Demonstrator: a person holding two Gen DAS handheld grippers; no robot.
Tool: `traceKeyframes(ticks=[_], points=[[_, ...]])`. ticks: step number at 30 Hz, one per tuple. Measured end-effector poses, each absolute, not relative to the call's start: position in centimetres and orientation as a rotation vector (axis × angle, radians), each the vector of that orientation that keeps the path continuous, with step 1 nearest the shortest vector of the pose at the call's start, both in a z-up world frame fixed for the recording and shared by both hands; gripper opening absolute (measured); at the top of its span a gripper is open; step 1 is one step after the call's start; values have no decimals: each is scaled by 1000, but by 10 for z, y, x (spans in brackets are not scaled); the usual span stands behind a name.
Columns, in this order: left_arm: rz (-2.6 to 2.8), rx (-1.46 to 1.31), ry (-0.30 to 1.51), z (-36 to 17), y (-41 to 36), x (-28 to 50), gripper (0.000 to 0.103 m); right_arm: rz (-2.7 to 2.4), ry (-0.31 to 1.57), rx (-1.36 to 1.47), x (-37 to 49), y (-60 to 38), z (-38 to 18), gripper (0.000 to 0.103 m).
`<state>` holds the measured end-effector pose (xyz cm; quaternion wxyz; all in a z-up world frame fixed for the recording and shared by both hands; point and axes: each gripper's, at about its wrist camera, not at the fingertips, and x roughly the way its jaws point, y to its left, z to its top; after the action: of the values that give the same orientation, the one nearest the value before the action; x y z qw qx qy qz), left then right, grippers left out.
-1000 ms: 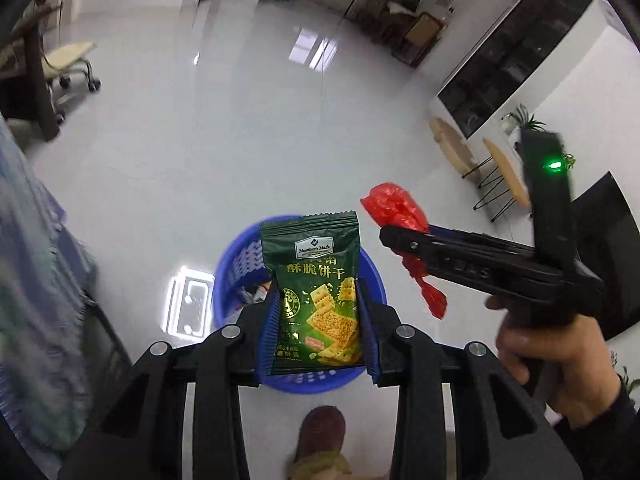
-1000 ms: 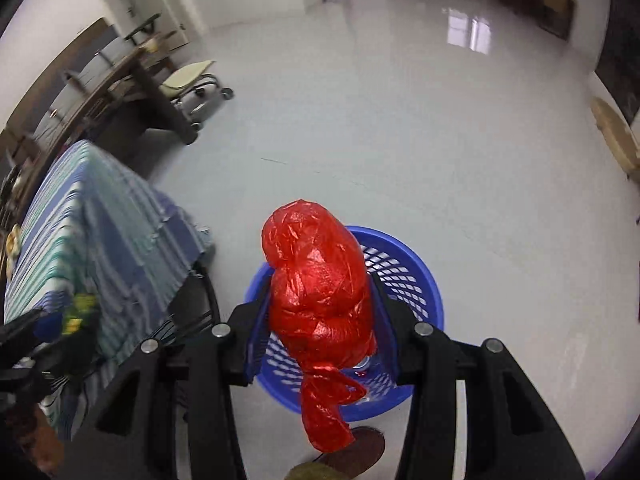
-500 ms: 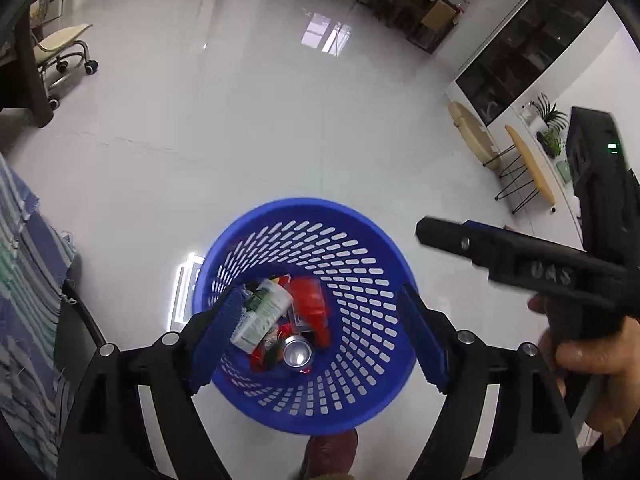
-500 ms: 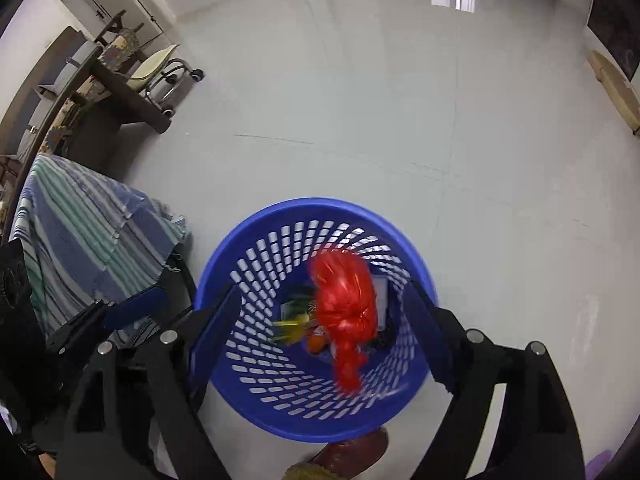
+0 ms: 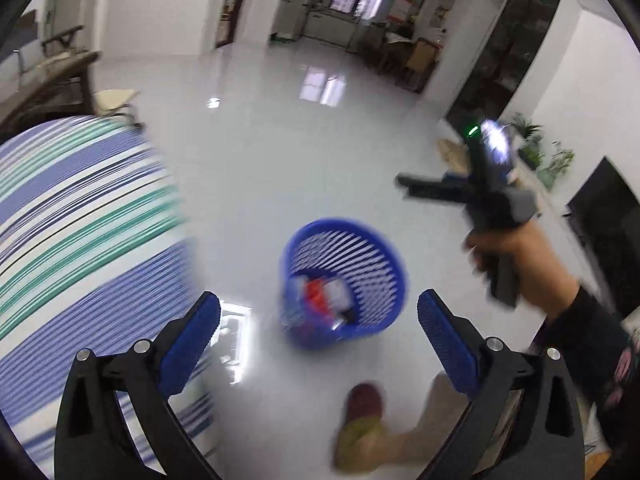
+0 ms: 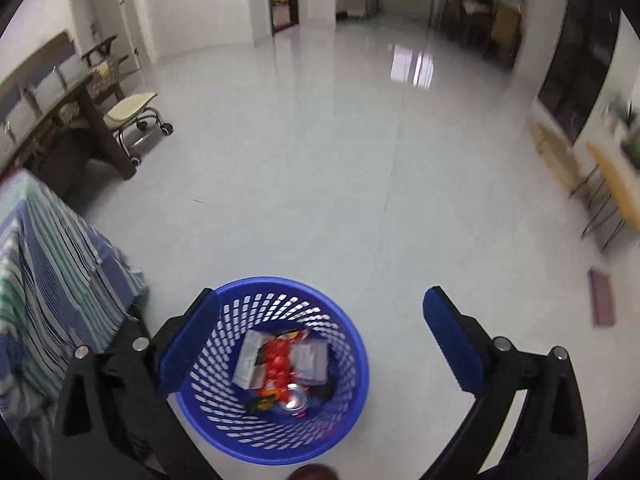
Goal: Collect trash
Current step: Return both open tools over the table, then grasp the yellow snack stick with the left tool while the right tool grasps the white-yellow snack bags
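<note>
Both jaws just opened wide, nothing between: left gripper (image 5: 319, 316), right gripper (image 6: 321, 316). Red bag (image 6: 278, 364) and wrappers lie inside blue basket (image 6: 348, 336). Risk: person's foot (image 5: 362, 402) just beside basket could tip it, spilling trash.

Glossy pale floor (image 6: 340, 200), window glare at twelve o'clock. Standing on it at six o'clock: blue basket (image 6: 224, 432), upright. Just beside it at nine o'clock, striped cloth (image 6: 52, 280) hanging down to the tiles. Wheeled chair (image 6: 136, 120) at ten o'clock, by a dark table leg. Low wooden tables (image 6: 616, 192) at three o'clock, well apart from the basket. A shoe (image 5: 362, 404) near the basket's base.
</note>
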<state>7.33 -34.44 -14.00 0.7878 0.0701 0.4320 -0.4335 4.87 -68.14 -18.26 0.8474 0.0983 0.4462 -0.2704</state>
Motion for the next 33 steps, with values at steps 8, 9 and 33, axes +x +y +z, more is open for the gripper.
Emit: traceKeyframes(ticks=[8,9,33], points=[[-591,194,908,-145,-163,105,98,-189,793,52,63,-497,-147,98],[-565,187,910,-145,-148,110,98,-110,796,47,67,-464,-148,98],[-76,-64,913,-150,63,357,82,278,944,-152,198,-186,-156,98]])
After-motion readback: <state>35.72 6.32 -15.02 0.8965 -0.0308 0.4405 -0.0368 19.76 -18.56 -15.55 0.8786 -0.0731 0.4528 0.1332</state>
